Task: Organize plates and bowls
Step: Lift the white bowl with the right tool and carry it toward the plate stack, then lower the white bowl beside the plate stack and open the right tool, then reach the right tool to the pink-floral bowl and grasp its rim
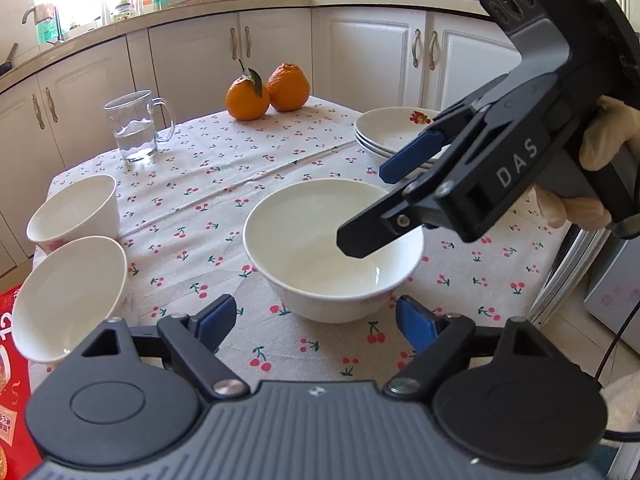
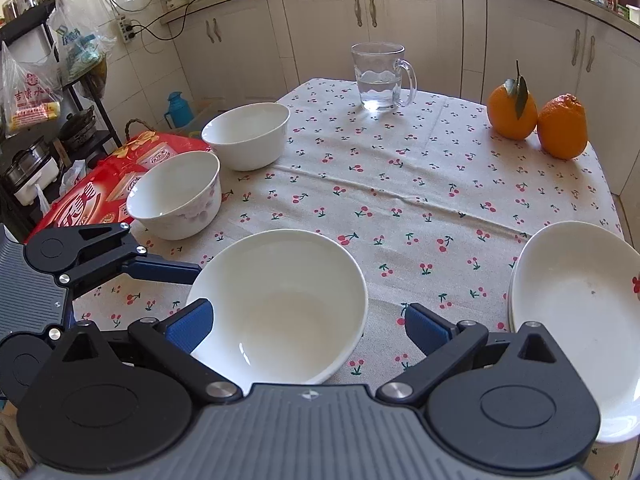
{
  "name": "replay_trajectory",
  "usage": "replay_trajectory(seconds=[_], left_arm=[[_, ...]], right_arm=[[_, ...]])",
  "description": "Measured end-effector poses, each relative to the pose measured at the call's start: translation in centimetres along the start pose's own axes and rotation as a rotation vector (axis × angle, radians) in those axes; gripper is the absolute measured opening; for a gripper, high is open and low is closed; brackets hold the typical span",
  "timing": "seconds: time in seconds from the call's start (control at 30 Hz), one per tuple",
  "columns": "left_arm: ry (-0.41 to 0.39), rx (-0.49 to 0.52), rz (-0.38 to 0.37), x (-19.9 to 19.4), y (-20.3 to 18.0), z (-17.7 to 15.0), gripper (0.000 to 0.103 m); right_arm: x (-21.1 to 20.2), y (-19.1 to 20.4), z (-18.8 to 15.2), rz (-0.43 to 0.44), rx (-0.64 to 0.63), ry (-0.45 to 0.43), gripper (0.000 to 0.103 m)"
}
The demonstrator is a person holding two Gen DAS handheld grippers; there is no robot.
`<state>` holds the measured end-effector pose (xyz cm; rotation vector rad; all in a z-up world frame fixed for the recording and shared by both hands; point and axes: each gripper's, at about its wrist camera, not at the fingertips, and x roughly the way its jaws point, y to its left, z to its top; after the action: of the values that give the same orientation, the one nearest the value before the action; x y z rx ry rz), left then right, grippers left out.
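Here, a white bowl [image 2: 280,304] sits upright on the cherry-print tablecloth [image 2: 400,184], between 2 more bowls [image 2: 176,196] and stacked plates [image 2: 576,300]. The right gripper [image 2: 308,324] is spread wide around its rim, not pinching; the left gripper [image 1: 316,320] hangs open, empty.

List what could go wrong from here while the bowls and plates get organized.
1. The right claw hangs open over the near bowl, one finger above its rim; closing carelessly could tip or chip the bowl.
2. Two bowls sit near the table edge, so a nudge might push them off.
3. The glass mug holds water; a swinging arm could spill it on the tablecloth.
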<state>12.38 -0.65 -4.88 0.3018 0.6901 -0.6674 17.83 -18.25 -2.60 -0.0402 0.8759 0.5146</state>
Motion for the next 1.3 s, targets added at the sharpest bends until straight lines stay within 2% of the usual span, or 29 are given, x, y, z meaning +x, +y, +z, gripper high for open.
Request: replay_trajectory(seconds=[0.33, 0.63, 0.73, 1.0, 1.3], left_arm=[[-0.013, -0.049, 0.095, -3.0, 1.0, -1.9, 0.087], [-0.038, -0.131, 0.219, -5.7, 3.6, -3.9, 0.087], [-0.041, -0.149, 0.27, -6.3, 4.6, -4.6, 0.088], [-0.025, -0.173, 0.335, -6.3, 7.3, -5.3, 0.093], [-0.042, -0.178, 0.346, -4.9, 9.2, -4.6, 0.1]], right_arm=[[-1.4, 4.3, 0.5, -0.076, -0.159, -0.016, 0.103], [-1.8, 9.1, 1.8, -0.137, -0.318, -0.056, 0.103], [-1.3, 10.3, 2.2, -0.123, -0.339, -0.053, 0.103], [1.8, 11.6, 3.6, -0.084, -0.311, -0.003, 0.103], [4.9, 12.2, 6.0, -0.049, -0.326, 0.014, 0.103]])
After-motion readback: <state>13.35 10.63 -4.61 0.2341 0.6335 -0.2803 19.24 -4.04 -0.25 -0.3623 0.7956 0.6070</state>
